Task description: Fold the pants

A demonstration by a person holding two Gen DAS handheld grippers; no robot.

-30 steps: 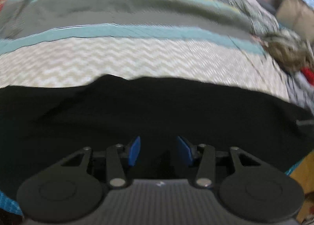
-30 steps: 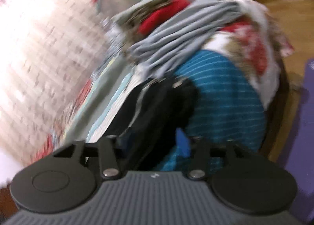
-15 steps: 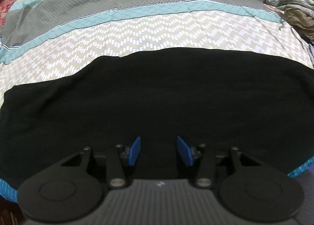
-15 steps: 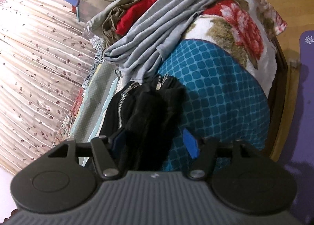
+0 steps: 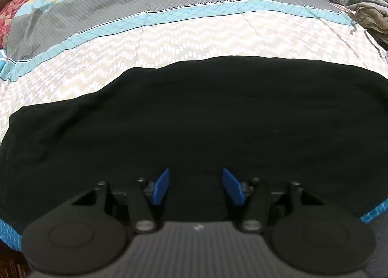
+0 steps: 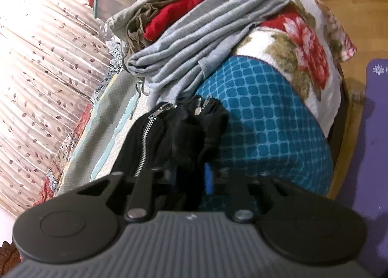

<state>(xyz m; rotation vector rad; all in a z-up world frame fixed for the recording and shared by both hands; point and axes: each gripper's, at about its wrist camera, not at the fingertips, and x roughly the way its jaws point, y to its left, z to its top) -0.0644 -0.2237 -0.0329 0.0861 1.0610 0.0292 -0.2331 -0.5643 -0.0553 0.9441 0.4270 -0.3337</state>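
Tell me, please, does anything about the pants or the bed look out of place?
The pants are bunched at the zipper end, where the right gripper has just been closing on them. Loose clothes lie heaped on the bed beyond.

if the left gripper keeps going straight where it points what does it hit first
Most likely the black pants spread on the patterned bedspread; the open left gripper has only that dark cloth ahead.

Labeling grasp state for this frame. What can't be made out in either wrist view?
- Left wrist view: black pants show no seams or folds, too dark; the near hem is hidden behind the left gripper, whose jaws have just been opening.
- Right wrist view: right gripper, jaws just closing on the zippered end; its left pad is buried in cloth.
- Pants' length between the views: outside both.
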